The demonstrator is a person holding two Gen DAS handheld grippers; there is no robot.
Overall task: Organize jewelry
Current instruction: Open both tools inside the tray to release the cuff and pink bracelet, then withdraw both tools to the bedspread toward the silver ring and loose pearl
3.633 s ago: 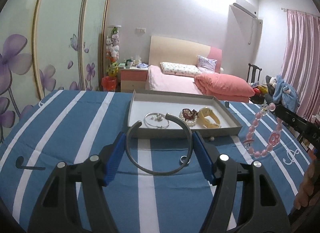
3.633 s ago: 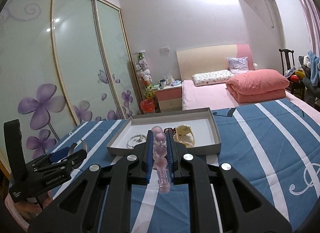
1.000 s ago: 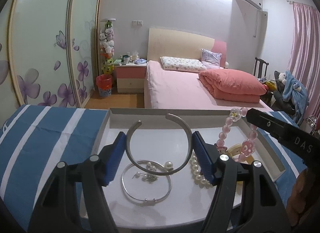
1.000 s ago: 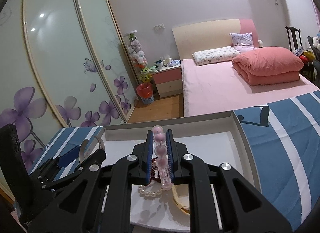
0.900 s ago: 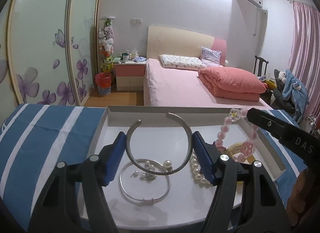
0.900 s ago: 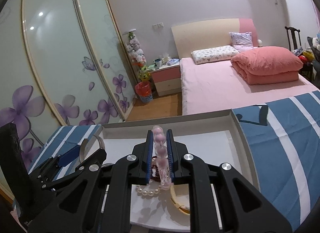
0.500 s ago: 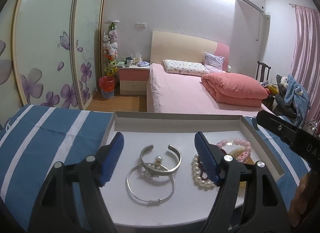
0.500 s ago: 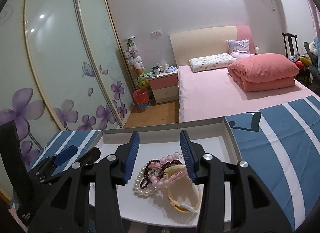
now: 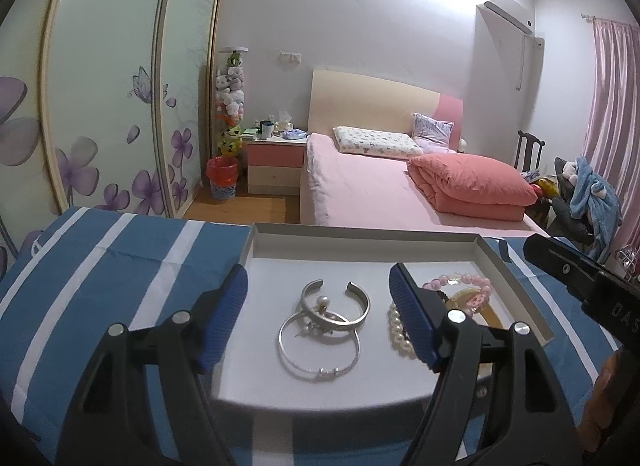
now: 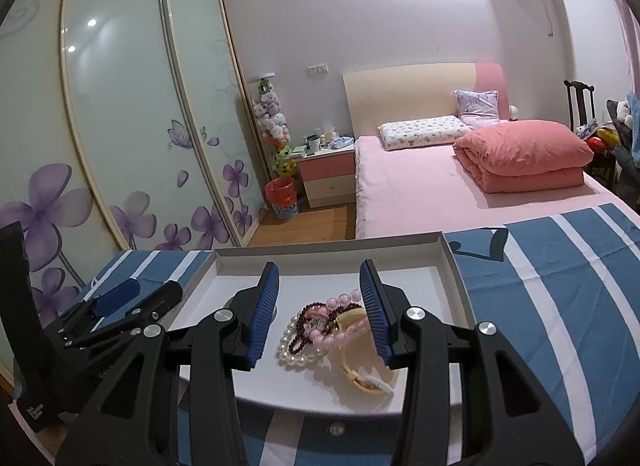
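Observation:
A shallow grey tray (image 9: 360, 231) sits on the blue striped cloth and holds the jewelry. In the left wrist view, a silver open cuff (image 9: 340, 302) lies on a thin silver bangle (image 9: 318, 348). My left gripper (image 9: 318, 316) is open and empty above them. In the right wrist view, a pink bead bracelet (image 10: 340, 330) lies on a pearl strand (image 10: 294, 350), dark red beads (image 10: 306, 320) and a cream bangle (image 10: 362, 376). My right gripper (image 10: 320, 310) is open and empty above this pile. The pink bracelet also shows in the left wrist view (image 9: 460, 280).
The blue and white striped cloth (image 9: 120, 262) covers the table around the tray. A pink bed (image 9: 380, 185) and sliding wardrobe doors (image 10: 120, 125) lie beyond the table's far edge. The left gripper's body shows at the left of the right wrist view (image 10: 100, 322).
Both grippers carried their pieces over the tray and opened. The silver cuff dropped onto the thin bangle and the pink bead bracelet dropped onto the pearl pile. Both grippers have since drawn back slightly.

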